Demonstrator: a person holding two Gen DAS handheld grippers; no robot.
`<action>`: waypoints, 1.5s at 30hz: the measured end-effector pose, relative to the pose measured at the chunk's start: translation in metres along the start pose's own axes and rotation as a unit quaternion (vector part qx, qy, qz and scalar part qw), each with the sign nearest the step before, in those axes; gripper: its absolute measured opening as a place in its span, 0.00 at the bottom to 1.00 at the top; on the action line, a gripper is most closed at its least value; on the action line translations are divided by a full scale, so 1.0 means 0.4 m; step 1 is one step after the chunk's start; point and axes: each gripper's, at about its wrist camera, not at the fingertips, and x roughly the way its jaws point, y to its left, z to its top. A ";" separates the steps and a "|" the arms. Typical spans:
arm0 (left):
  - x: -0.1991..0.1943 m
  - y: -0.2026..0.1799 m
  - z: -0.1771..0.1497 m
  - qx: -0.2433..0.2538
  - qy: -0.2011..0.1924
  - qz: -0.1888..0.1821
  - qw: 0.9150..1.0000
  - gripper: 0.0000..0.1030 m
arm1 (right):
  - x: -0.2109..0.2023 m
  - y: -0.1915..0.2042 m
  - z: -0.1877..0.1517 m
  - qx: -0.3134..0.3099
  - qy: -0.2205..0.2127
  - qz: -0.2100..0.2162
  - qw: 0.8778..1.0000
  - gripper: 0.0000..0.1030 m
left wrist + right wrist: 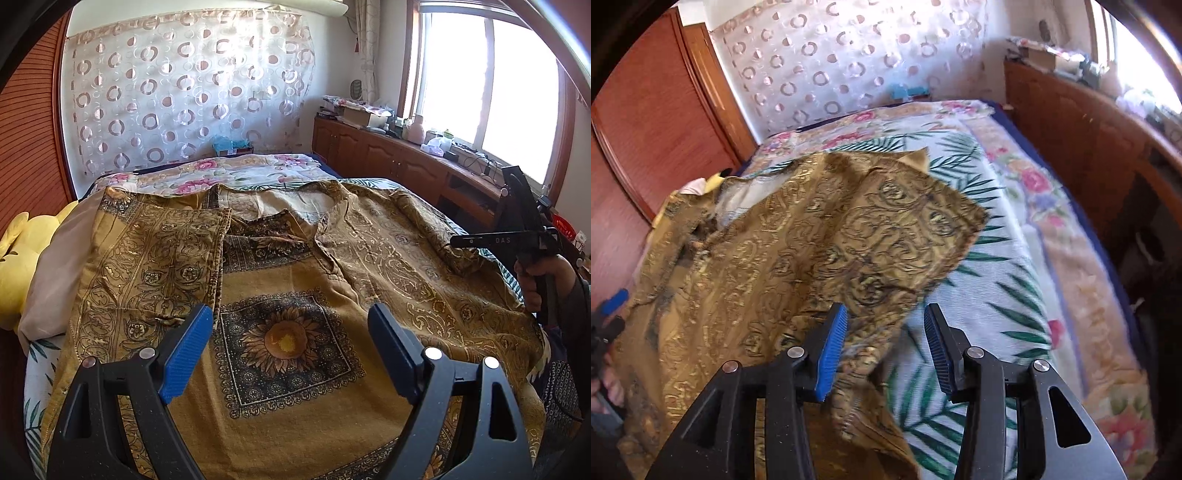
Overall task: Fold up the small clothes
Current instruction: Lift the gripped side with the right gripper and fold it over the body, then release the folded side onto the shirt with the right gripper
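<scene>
A golden-brown shirt (280, 288) with paisley borders and a sunflower panel lies spread on the bed. One sleeve (155, 251) is folded in over its left side. My left gripper (290, 314) hovers open above the sunflower panel with nothing between its fingers. At the shirt's right edge a hand holds my right gripper (458, 242). In the right wrist view the right gripper (885, 308) stands open over the edge of the other sleeve (868, 229). Rumpled cloth lies under and beside its left pad, and the pads do not press on it. The left gripper's blue pad (617, 299) shows at the far left.
The bed has a palm-leaf sheet (979, 295) over a floral cover (236, 171). A yellow plush toy (18, 258) sits at the bed's left side. A low wooden cabinet (388, 151) loaded with clutter runs under the window on the right. A wooden wardrobe (665, 110) stands to the left.
</scene>
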 end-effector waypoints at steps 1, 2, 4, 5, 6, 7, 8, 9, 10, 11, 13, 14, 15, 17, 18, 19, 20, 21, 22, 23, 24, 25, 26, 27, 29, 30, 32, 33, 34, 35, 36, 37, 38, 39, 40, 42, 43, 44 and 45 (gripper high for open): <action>0.001 -0.002 0.000 0.000 0.000 0.000 1.000 0.84 | 0.003 0.002 0.004 -0.005 -0.002 -0.001 1.000 0.22; 0.002 -0.001 0.002 -0.001 0.000 0.001 1.000 0.84 | 0.006 0.005 0.009 -0.013 -0.008 -0.003 1.000 0.14; 0.001 0.002 0.001 -0.003 -0.001 0.001 1.000 0.84 | -0.022 0.007 0.016 -0.025 -0.037 -0.022 0.999 0.07; 0.002 0.004 0.001 -0.004 -0.001 0.002 1.000 0.84 | -0.030 0.016 0.020 -0.034 -0.047 -0.025 0.998 0.07; 0.002 0.005 0.000 -0.005 0.000 0.002 1.000 0.84 | -0.037 0.025 0.026 -0.041 -0.054 -0.024 0.997 0.07; 0.003 0.005 -0.001 -0.005 0.000 0.002 1.000 0.84 | -0.042 0.035 0.032 -0.047 -0.060 -0.025 0.997 0.07; 0.004 0.006 -0.001 -0.006 0.000 0.002 1.000 0.84 | -0.048 0.047 0.038 -0.055 -0.066 -0.031 0.996 0.07; 0.004 0.006 -0.002 -0.005 0.000 0.002 1.000 0.84 | -0.053 0.062 0.045 -0.069 -0.073 -0.040 0.994 0.07; 0.004 0.006 -0.002 -0.005 0.000 0.002 1.000 0.84 | -0.053 0.079 0.050 -0.080 -0.078 -0.046 0.993 0.07; 0.005 0.006 -0.002 -0.005 0.000 0.002 1.000 0.84 | -0.057 0.095 0.053 -0.092 -0.084 -0.048 0.991 0.07; 0.005 0.006 -0.002 -0.005 0.000 0.003 1.000 0.84 | -0.060 0.124 0.062 -0.109 -0.090 -0.047 0.989 0.07; 0.003 0.004 -0.003 -0.005 0.000 0.003 1.000 0.84 | -0.059 0.136 0.067 -0.116 -0.091 -0.053 0.988 0.07; 0.003 0.006 -0.002 -0.005 0.000 0.003 1.000 0.84 | -0.054 0.148 0.071 -0.122 -0.092 -0.057 0.987 0.07; 0.002 0.009 -0.002 -0.006 0.000 0.003 1.000 0.84 | -0.040 0.164 0.076 -0.127 -0.087 -0.049 0.987 0.07; 0.001 0.012 -0.002 -0.007 0.000 0.004 1.000 0.84 | -0.033 0.175 0.076 -0.132 -0.083 -0.041 0.987 0.07; 0.001 0.015 -0.002 -0.008 0.000 0.004 1.000 0.84 | -0.018 0.188 0.068 -0.138 -0.081 -0.033 0.986 0.07; 0.001 0.015 -0.002 -0.009 -0.001 0.004 1.000 0.84 | -0.011 0.200 0.065 -0.144 -0.078 -0.024 0.986 0.07; 0.001 0.016 -0.003 -0.010 -0.001 0.004 1.000 0.84 | -0.004 0.208 0.060 -0.151 -0.071 -0.015 0.986 0.07; 0.001 0.017 -0.004 -0.010 -0.001 0.005 1.000 0.84 | 0.003 0.214 0.057 -0.156 -0.065 -0.011 0.986 0.07; 0.000 0.019 -0.004 -0.011 -0.001 0.005 1.000 0.84 | 0.012 0.220 0.051 -0.161 -0.058 -0.007 0.985 0.07; -0.001 0.020 -0.004 -0.012 -0.002 0.005 1.000 0.84 | 0.019 0.222 0.044 -0.164 -0.050 0.000 0.985 0.07; -0.002 0.022 -0.004 -0.012 -0.002 0.006 1.000 0.84 | 0.023 0.222 0.041 -0.166 -0.045 0.006 0.985 0.08; -0.003 0.024 -0.004 -0.012 -0.002 0.006 1.000 0.84 | 0.027 0.220 0.043 -0.168 -0.040 0.010 0.985 0.09; -0.003 0.025 -0.004 -0.013 -0.003 0.006 1.000 0.84 | 0.030 0.215 0.044 -0.170 -0.040 0.011 0.984 0.16; -0.003 0.028 -0.004 -0.015 -0.002 0.006 1.000 0.84 | 0.024 0.212 0.036 -0.177 -0.041 0.023 0.983 0.33; -0.002 0.029 -0.004 -0.016 -0.002 0.006 1.000 0.84 | 0.018 0.208 0.033 -0.179 -0.043 0.026 0.983 0.42; 0.001 0.028 -0.003 -0.016 -0.001 0.005 1.000 0.84 | 0.009 0.189 0.036 -0.176 -0.049 0.016 0.983 0.50; 0.002 0.027 -0.002 -0.015 -0.001 0.005 1.000 0.84 | 0.005 0.180 0.043 -0.171 -0.051 0.008 0.984 0.50; 0.002 0.025 -0.001 -0.014 -0.001 0.004 1.000 0.84 | 0.002 0.165 0.048 -0.162 -0.050 0.000 0.986 0.50; 0.002 0.023 -0.001 -0.013 -0.001 0.004 1.000 0.84 | -0.012 0.151 0.050 -0.153 -0.050 -0.005 0.987 0.50; 0.001 0.024 -0.001 -0.011 -0.001 0.004 1.000 0.84 | -0.015 0.134 0.055 -0.143 -0.049 -0.013 0.988 0.50; -0.001 0.025 0.000 -0.011 -0.001 0.005 1.000 0.84 | -0.014 0.118 0.061 -0.136 -0.048 -0.021 0.989 0.50; -0.002 0.025 0.000 -0.011 -0.002 0.004 1.000 0.84 | -0.014 0.107 0.065 -0.129 -0.047 -0.027 0.990 0.50; -0.003 0.027 0.001 -0.011 -0.003 0.005 1.000 0.84 | -0.010 0.092 0.071 -0.121 -0.045 -0.031 0.991 0.50; -0.004 0.027 0.001 -0.012 -0.003 0.006 1.000 0.84 | -0.004 0.083 0.077 -0.115 -0.041 -0.036 0.992 0.50; -0.006 0.030 0.001 -0.014 -0.004 0.007 1.000 0.84 | 0.008 0.071 0.082 -0.109 -0.034 -0.060 0.992 0.50; -0.008 0.032 -0.001 -0.014 -0.005 0.007 1.000 0.84 | 0.015 0.065 0.085 -0.107 -0.030 -0.071 0.991 0.50; -0.008 0.035 -0.002 -0.015 -0.004 0.008 1.000 0.84 | 0.025 0.059 0.087 -0.103 -0.025 -0.078 0.991 0.50; -0.007 0.036 -0.002 -0.016 -0.004 0.008 1.000 0.84 | 0.035 0.054 0.089 -0.099 -0.018 -0.078 0.992 0.50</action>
